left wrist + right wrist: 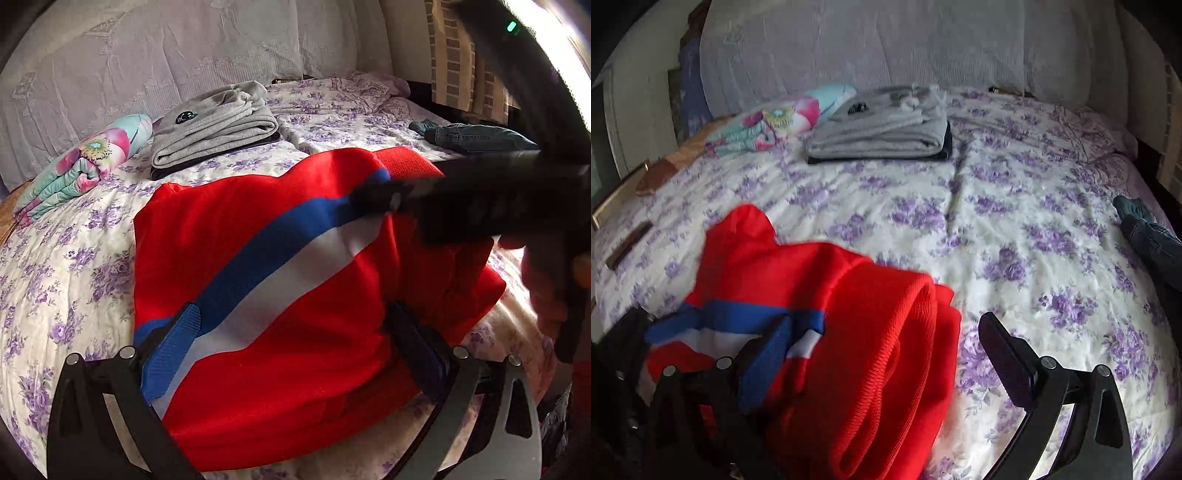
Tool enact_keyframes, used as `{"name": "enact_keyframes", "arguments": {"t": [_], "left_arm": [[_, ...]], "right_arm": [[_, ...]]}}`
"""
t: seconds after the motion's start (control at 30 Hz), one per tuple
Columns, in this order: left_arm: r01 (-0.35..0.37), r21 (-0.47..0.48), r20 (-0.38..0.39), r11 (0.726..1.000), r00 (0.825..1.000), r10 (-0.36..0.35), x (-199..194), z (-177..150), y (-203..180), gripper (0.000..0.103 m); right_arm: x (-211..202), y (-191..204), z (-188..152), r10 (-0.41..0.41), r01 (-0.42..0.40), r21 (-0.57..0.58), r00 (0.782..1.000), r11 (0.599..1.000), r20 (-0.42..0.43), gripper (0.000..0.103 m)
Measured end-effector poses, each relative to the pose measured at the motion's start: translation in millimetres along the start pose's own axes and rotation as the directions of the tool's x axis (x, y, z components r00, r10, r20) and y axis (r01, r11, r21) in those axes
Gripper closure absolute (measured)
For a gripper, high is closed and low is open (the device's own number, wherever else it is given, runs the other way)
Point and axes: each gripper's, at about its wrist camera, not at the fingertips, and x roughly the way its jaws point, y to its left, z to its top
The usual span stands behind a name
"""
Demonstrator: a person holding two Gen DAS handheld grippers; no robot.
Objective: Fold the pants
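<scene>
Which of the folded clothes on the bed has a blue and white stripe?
The red pants between the left gripper's fingers; the grey folded garment and dark jeans are plain.

Left hand-held gripper (295,347) fingers spread wide, right hand-held gripper (886,350) likewise agape, gripping nothing

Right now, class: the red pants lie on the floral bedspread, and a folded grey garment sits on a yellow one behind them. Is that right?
Not quite. In the right wrist view the grey garment sits on a dark garment, not yellow. The red pants do lie on the floral bedspread.
</scene>
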Motion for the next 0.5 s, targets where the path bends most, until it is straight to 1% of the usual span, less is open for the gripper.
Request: {"name": "enact_keyframes", "arguments": {"t": [0.03, 0.07, 0.1, 0.13, 0.17, 0.23, 0.27, 0.3, 0.37, 0.43, 0.47, 0.5], "left_arm": [[-0.004, 0.006, -0.003, 1.000, 1.000, 0.004, 1, 0, 0, 0.004], [-0.008, 0.011, -0.001, 1.000, 1.000, 0.008, 0, 0, -2, 0.004], [-0.007, 0.012, 0.009, 1.000, 1.000, 0.007, -2, 0, -2, 0.004], [-0.005, 0.011, 0.014, 1.000, 1.000, 0.005, -3, 0, -2, 0.004], [0.000, 0.010, 0.013, 1.000, 1.000, 0.000, -3, 0, 0, 0.004], [0.008, 0.004, 0.013, 1.000, 1.000, -0.009, -4, 0, 1, 0.004], [0.009, 0.004, 0.014, 1.000, 1.000, -0.009, -4, 0, 1, 0.004], [0.009, 0.002, 0.014, 1.000, 1.000, -0.009, -4, 0, 2, 0.004], [0.009, 0.000, 0.014, 1.000, 1.000, -0.009, -4, 0, 2, 0.004], [0.008, 0.004, 0.013, 1.000, 1.000, -0.008, -4, 0, 2, 0.004], [0.005, 0.007, 0.014, 1.000, 1.000, -0.005, -4, 0, 2, 0.004], [0.004, 0.011, 0.014, 1.000, 1.000, -0.004, -4, 0, 1, 0.004]], "right_arm": [[12, -11, -8, 0.070, -0.069, 0.043, 0.997, 0.997, -0.017, 0.004], [19, -30, -10, 0.180, -0.173, 0.153, 0.983, 0.973, -0.035, 0.003], [18, -45, -12, 0.249, -0.237, 0.231, 0.968, 0.944, -0.023, 0.003], [14, -50, -13, 0.264, -0.253, 0.244, 0.964, 0.936, -0.013, 0.003], [9, -48, -14, 0.245, -0.237, 0.234, 0.969, 0.943, -0.006, 0.003], [-11, -36, -20, 0.147, -0.153, 0.186, 0.988, 0.971, 0.042, 0.003], [-24, -29, -23, 0.098, -0.108, 0.147, 0.992, 0.983, 0.074, 0.003], [-38, -21, -28, 0.055, -0.066, 0.096, 0.993, 0.993, 0.108, 0.003], [-60, -10, -39, -0.010, 0.010, 0.002, 0.988, 1.000, 0.157, 0.003], [-63, -9, -49, -0.075, 0.084, -0.057, 0.985, 0.995, 0.155, 0.003], [-58, -14, -54, -0.092, 0.100, -0.055, 0.986, 0.993, 0.138, 0.003], [-51, -25, -59, -0.067, 0.071, -0.028, 0.991, 0.997, 0.117, 0.003]]}}
